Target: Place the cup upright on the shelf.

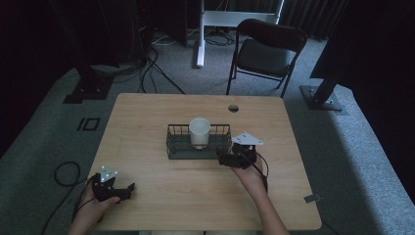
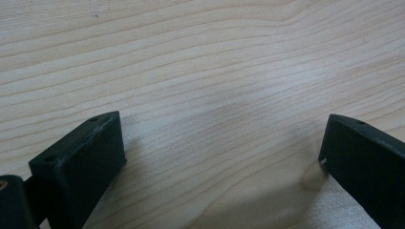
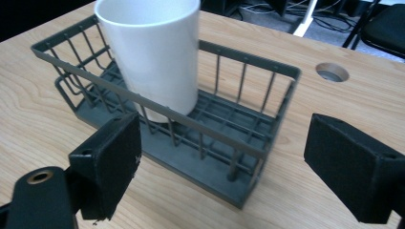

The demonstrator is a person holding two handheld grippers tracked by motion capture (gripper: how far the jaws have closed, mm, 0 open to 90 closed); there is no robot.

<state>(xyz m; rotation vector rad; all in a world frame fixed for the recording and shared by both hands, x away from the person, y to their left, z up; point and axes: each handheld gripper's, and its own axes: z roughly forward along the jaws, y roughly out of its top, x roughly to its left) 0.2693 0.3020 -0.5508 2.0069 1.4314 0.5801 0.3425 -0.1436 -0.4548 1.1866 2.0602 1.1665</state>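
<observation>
there, a wooden table (image 1: pixel 147 122) fronts a folding chair (image 1: pixel 264 49).

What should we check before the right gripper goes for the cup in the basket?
1. Right gripper jaws wide apart, nothing between them: ok.
2. White cup upright inside the wire basket: ok.
3. Cup free of the basket's near rail: cannot tell.
4. Left gripper open, low at the table's near-left corner, away from the basket: ok.
5. Right gripper in line with the cup: not ok, it faces the basket's end.
</observation>
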